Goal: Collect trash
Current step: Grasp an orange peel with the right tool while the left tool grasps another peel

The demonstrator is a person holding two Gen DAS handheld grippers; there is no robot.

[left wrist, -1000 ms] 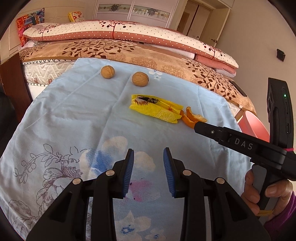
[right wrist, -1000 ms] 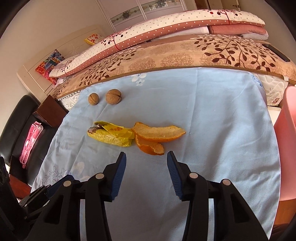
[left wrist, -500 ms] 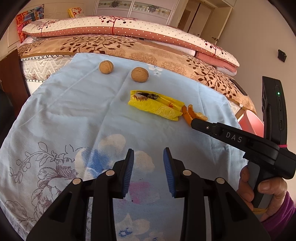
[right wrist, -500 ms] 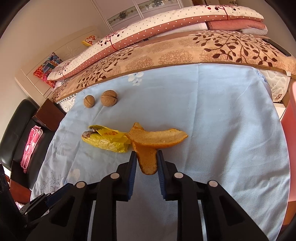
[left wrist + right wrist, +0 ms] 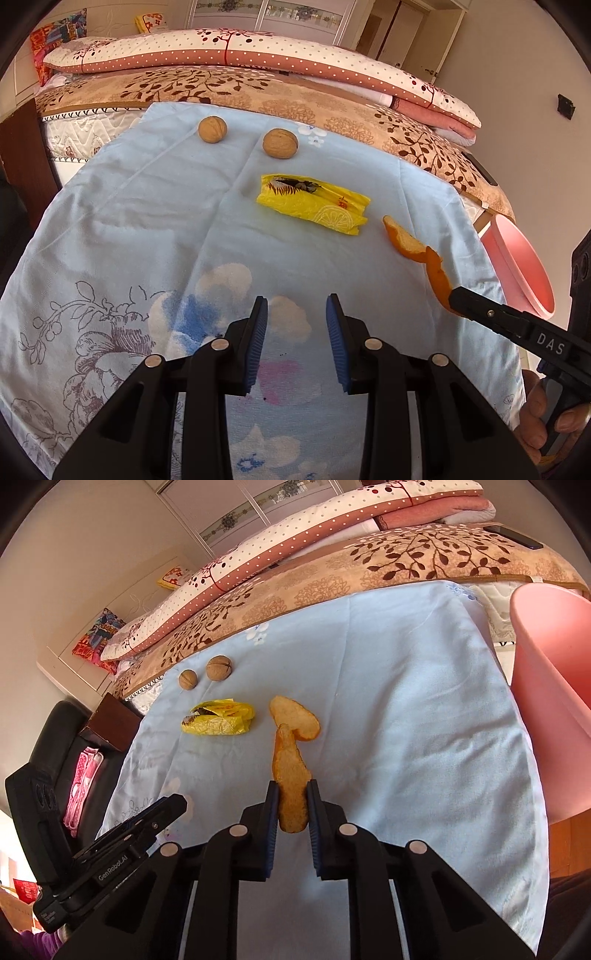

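Note:
A long strip of orange peel (image 5: 290, 771) has its near end pinched between the blue pads of my right gripper (image 5: 291, 794), whose jaws are still closing on it. In the left wrist view the same orange peel (image 5: 408, 245) trails from the right gripper (image 5: 454, 299) over the pale blue cloth (image 5: 147, 221). A crumpled yellow wrapper (image 5: 314, 208) lies on the cloth left of the peel. My left gripper (image 5: 297, 332) hangs open above the cloth's flower print with nothing between its fingers.
Two walnuts (image 5: 211, 129) (image 5: 280, 143) rest at the far side of the cloth, beyond the wrapper (image 5: 218, 722). A pink bin (image 5: 554, 686) stands off the cloth's right edge. A bed with patterned quilts lies behind; a black chair (image 5: 48, 746) is at left.
The right gripper went from open to shut around the orange peel, then carried it right, away from the yellow wrapper and towards the pink bin. The left gripper stayed put.

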